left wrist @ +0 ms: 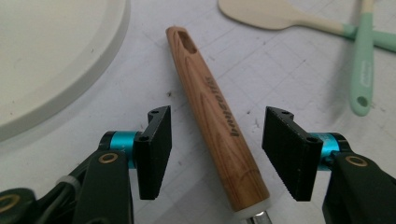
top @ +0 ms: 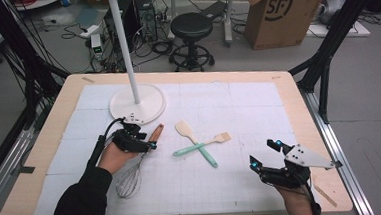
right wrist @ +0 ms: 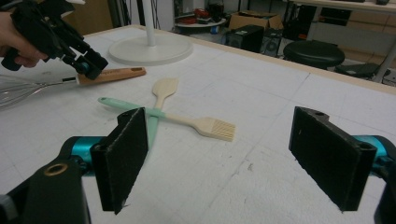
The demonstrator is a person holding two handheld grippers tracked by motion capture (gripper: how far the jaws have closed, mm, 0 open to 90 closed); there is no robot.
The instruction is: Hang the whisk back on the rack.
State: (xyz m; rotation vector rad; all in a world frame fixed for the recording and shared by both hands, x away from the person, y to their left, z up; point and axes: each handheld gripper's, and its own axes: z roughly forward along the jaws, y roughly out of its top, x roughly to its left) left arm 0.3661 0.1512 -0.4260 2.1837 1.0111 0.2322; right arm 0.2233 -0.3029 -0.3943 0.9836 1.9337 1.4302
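A whisk lies on the white mat, its wooden handle (top: 157,132) pointing toward the lamp base and its wire head (top: 129,182) toward the person. My left gripper (top: 147,136) stands open astride that handle (left wrist: 212,116), one jaw on each side, with a gap to each pad. A cream spatula (top: 183,128) with a mint handle and a pastry brush (top: 223,136) lie crossed at mid-table. My right gripper (top: 264,153) hovers open near the front right with nothing between its jaws (right wrist: 217,158). From there the left gripper (right wrist: 88,63) and whisk handle (right wrist: 114,74) appear farther off.
A white stand with a round base (top: 138,103) and a thin pole sits close behind the left gripper; its rim (left wrist: 56,60) lies just left of the handle. Bare mat (top: 238,104) stretches to the right. A stool (top: 191,27) and cardboard box (top: 285,11) stand beyond the table.
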